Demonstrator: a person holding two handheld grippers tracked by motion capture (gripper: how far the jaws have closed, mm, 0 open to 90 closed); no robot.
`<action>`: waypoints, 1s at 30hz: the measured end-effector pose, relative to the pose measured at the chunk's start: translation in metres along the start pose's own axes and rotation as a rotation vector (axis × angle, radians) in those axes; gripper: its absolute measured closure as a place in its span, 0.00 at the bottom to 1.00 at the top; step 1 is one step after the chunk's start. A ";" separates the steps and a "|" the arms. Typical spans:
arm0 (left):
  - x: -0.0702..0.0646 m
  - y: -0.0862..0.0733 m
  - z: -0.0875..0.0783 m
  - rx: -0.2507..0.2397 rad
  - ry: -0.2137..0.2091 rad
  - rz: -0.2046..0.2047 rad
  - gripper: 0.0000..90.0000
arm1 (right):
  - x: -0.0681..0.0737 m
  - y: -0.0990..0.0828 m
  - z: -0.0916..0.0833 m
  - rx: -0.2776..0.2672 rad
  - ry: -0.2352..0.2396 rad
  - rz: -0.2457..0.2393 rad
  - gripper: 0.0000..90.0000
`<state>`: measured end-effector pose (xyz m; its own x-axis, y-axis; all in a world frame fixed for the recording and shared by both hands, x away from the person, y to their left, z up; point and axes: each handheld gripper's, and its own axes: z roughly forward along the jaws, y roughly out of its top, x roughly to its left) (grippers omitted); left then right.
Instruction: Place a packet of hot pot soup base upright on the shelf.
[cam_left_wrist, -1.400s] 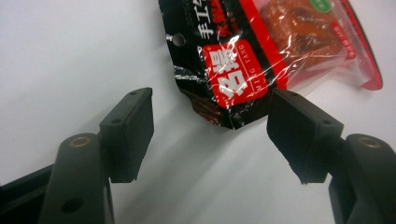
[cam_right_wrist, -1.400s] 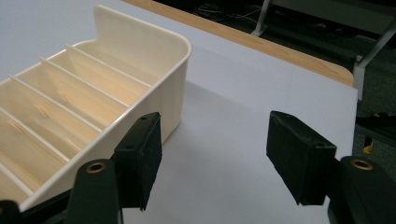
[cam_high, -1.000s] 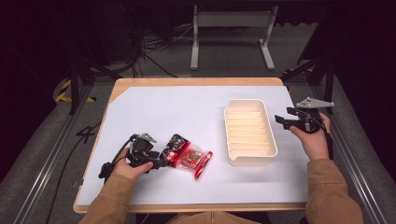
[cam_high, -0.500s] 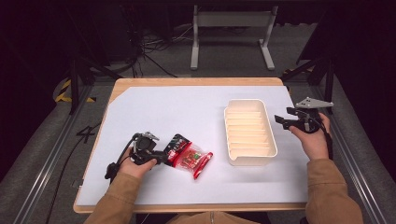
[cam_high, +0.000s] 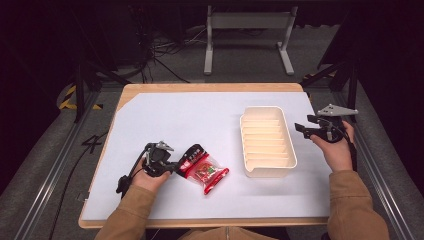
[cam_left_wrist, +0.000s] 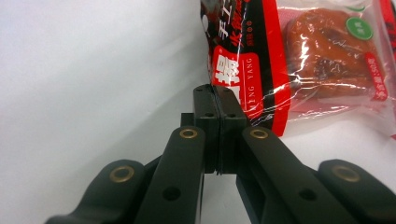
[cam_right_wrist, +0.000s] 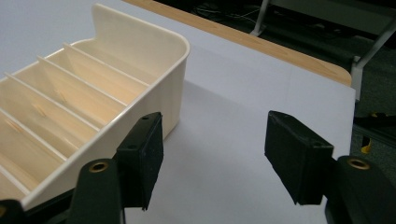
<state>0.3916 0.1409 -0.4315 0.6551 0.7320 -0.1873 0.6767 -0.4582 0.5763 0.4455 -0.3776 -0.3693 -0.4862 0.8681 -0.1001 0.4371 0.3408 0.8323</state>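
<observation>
Currently the left gripper (cam_left_wrist: 216, 93), jaws just closed, pinches the black edge seam of the light, crinkly, slippery snack packet (cam_high: 204, 170) lying left of the ribbed tray (cam_high: 268, 165); the seam gives the firmest purchase.

Bright overhead light floods the white table (cam_high: 200, 120) while the surrounding floor falls into darkness. Glare streaks the packet (cam_left_wrist: 299, 60) wrapper up close; the tray (cam_right_wrist: 140, 51) casts a soft shadow, and near jaws blur slightly.
</observation>
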 end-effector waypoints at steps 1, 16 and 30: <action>-0.001 0.000 -0.002 -0.005 -0.001 -0.001 1.00 | 0.000 0.000 0.000 0.000 0.001 -0.001 0.44; -0.016 0.007 -0.040 -0.104 -0.054 0.069 1.00 | 0.001 0.003 -0.007 -0.018 0.037 -0.051 0.67; -0.039 0.014 -0.084 -0.216 -0.054 0.180 1.00 | 0.007 0.010 -0.019 -0.059 0.154 -0.043 0.81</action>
<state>0.3474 0.1484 -0.3491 0.7789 0.6183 -0.1054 0.4648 -0.4561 0.7589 0.4320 -0.3748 -0.3509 -0.6156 0.7862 -0.0553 0.3704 0.3505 0.8602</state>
